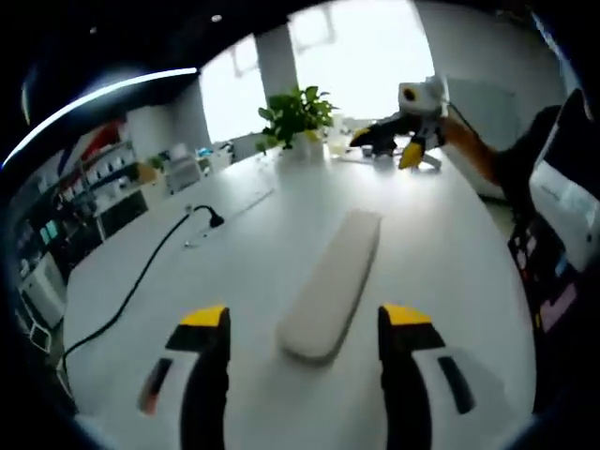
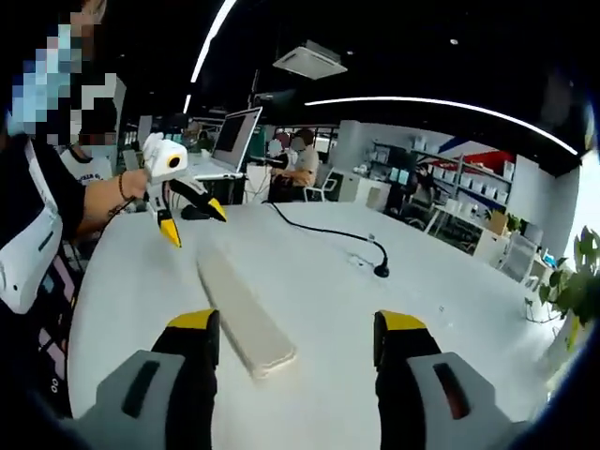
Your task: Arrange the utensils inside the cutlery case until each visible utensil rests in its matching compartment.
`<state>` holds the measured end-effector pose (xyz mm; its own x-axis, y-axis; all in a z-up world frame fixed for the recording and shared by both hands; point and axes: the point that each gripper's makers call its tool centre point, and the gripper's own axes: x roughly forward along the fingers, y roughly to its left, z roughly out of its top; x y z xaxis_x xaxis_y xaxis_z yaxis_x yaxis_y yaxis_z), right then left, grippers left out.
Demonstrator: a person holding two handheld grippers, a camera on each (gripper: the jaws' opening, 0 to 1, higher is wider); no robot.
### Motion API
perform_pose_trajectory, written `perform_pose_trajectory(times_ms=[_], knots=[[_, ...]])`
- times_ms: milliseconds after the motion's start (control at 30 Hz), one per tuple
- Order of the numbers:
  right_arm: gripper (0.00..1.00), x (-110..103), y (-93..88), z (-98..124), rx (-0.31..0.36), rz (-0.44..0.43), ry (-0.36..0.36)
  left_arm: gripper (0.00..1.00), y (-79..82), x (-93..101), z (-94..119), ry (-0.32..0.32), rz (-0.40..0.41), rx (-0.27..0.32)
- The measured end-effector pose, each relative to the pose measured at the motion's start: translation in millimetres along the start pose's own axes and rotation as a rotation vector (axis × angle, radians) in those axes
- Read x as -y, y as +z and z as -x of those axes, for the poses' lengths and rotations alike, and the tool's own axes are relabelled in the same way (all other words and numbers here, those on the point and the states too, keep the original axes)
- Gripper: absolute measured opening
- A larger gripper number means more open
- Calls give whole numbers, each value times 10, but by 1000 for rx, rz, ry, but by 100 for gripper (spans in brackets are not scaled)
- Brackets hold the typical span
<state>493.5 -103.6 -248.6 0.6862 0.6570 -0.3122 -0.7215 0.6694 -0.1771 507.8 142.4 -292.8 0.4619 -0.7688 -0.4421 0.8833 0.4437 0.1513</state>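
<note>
A long, closed beige cutlery case (image 1: 333,281) lies flat on the white table (image 1: 441,244). No utensils are visible. In the left gripper view my left gripper (image 1: 305,319) stands open, its yellow-tipped jaws on either side of the case's near end without touching it. Beyond the case's far end my right gripper (image 1: 384,147) hangs open in a hand. In the right gripper view the same case (image 2: 239,309) runs away to the left between the open jaws of my right gripper (image 2: 297,323). My left gripper (image 2: 194,222) is held open above its far end.
A black cable with a small gooseneck microphone (image 1: 202,214) (image 2: 380,270) crosses the table beside the case. A potted plant (image 1: 295,117) stands at the window end. A laptop (image 2: 234,141) sits at the other end, with seated people and shelves behind. A person's body (image 2: 28,234) is at the table edge.
</note>
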Motion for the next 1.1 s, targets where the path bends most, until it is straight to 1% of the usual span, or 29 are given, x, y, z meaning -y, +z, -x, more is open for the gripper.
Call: perform_pose_trajectory(times_ms=[33,100,133,200,233,367,400,433,467,500,567,633,667,733,833,867,900,967,1000,1067,1100], knots=[[69,8,4,53,10,-5,-19,67,15,-16,33,30,-11,16],[70,-8,-7,150,25,-15,-34,66,-28,42,101,50,-50,14],[70,-11,-3,233,55,-50,-58,65,-40,42,123,72,-52,22],[70,-39,-31,334,75,-80,-69,66,-56,59,170,105,-52,41],[70,-54,-63,410,82,-86,-81,67,-48,61,199,123,-47,61],[70,-27,-142,581,102,-116,-153,68,-19,40,335,179,-10,115],[70,-46,-135,615,128,-156,-164,68,-2,27,381,196,0,133],[71,-96,-109,641,161,-183,-159,68,16,17,429,216,4,150],[71,-155,-65,679,206,-200,-158,67,31,18,469,233,1,169],[71,-183,-41,703,232,-207,-171,67,31,24,500,242,-3,184],[71,-232,-25,736,243,-195,-193,67,-18,13,561,271,17,184],[73,-233,-7,772,260,-193,-230,69,-40,6,618,303,10,189],[73,-235,-9,790,264,-188,-242,69,-44,-10,653,323,12,197],[75,-183,-20,839,278,-196,-292,69,-39,-28,715,344,30,221],[78,-168,-58,894,275,-170,-329,72,-30,-30,785,354,83,262],[79,-162,-43,917,288,-127,-346,74,-34,-16,784,352,111,269],[80,-146,-42,953,296,-108,-370,78,-38,-5,784,345,141,276],[81,-133,-69,999,285,-89,-400,83,-42,1,782,338,150,281],[84,-127,-81,1022,280,-73,-414,85,-46,2,786,341,152,284],[87,-71,-105,1098,278,-70,-454,88,-28,-1,828,357,143,302],[86,-69,-118,1115,275,-69,-457,92,-17,-3,845,361,144,311]])
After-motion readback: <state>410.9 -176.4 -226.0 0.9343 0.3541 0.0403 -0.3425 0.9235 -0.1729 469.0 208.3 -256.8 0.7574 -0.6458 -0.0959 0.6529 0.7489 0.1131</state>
